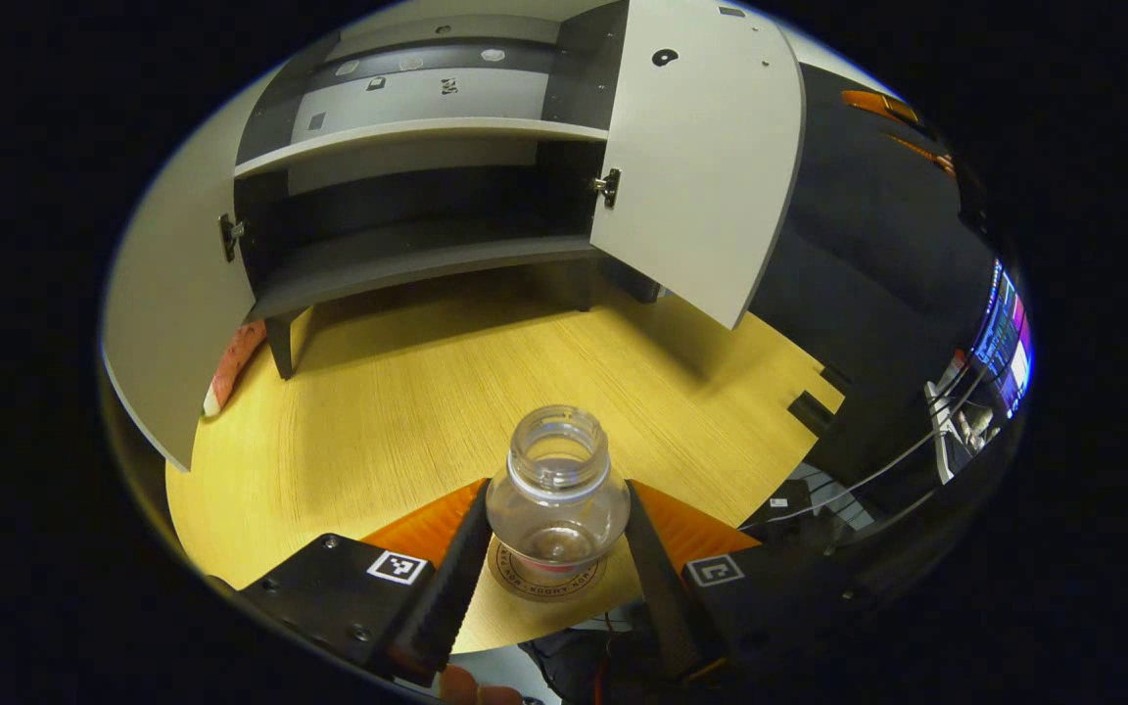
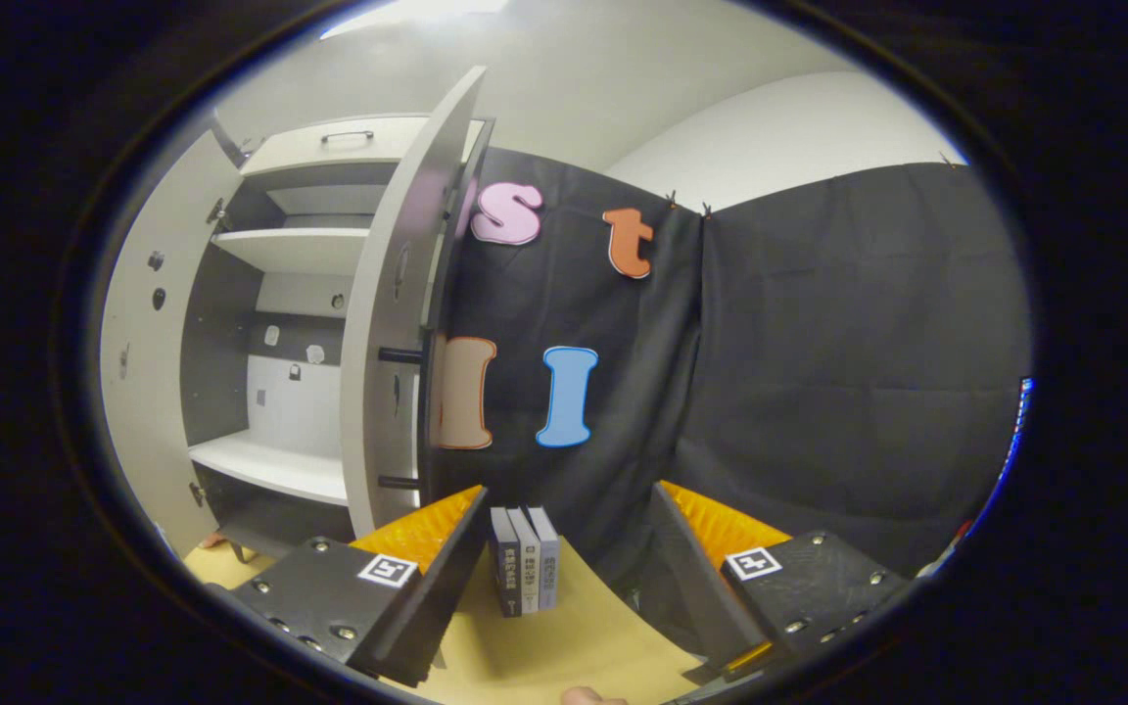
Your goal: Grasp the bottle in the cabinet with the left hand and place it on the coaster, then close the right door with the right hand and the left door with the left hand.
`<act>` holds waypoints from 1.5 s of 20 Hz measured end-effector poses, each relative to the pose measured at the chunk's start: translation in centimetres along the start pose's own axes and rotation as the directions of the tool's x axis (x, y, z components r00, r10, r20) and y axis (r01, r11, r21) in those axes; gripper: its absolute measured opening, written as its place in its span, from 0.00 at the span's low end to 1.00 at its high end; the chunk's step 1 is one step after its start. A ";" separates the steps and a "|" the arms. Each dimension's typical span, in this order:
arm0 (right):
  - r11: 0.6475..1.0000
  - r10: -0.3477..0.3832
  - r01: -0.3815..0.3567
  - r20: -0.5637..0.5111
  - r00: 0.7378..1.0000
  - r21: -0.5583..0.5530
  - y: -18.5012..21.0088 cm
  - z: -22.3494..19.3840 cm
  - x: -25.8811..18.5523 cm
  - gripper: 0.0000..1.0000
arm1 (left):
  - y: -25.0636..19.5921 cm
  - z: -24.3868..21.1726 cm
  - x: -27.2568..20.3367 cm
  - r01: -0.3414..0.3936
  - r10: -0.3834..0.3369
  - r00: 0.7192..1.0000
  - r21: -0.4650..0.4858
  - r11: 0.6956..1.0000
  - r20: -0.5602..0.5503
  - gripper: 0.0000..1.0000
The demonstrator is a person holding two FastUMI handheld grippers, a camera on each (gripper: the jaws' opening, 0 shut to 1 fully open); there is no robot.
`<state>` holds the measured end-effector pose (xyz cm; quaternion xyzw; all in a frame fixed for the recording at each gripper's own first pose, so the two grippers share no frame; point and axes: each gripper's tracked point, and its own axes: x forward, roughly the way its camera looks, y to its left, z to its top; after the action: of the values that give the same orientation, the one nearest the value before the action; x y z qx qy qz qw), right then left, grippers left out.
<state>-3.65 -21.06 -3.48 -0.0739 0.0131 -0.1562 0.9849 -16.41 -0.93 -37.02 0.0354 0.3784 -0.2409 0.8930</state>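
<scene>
The left tool (image 1: 552, 568) has the bottle (image 1: 557, 490) between its fingers, which flank it closely; I cannot tell whether both press on it. The bottle stands upright on the coaster (image 1: 546, 578), on the counter (image 1: 407, 411) in front of the cabinet (image 1: 407, 196). So placing looks nearly done, with release left. Both doors, right (image 1: 701, 166) and left (image 1: 167, 323), stand open and remain to close. The right tool (image 2: 564, 578) is spread wide, empty, near the right door's edge (image 2: 388, 392).

Both views are sharp but bent hard at the edges, lit from above, with dark shadow inside the cabinet (image 1: 427, 235) and under it.
</scene>
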 end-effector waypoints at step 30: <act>0.998 0.057 -0.057 -0.001 0.998 0.027 1.7 -0.4 1.2 0.99 | 0.7 25.1 -6.6 -0.160 0.121 0.859 0.036 0.987 0.498 0.91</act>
<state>-1.98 -19.90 -4.18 -0.0599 0.0139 -0.1285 0.9898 -3.53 -3.83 -14.65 0.0339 0.1244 -0.1903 0.9732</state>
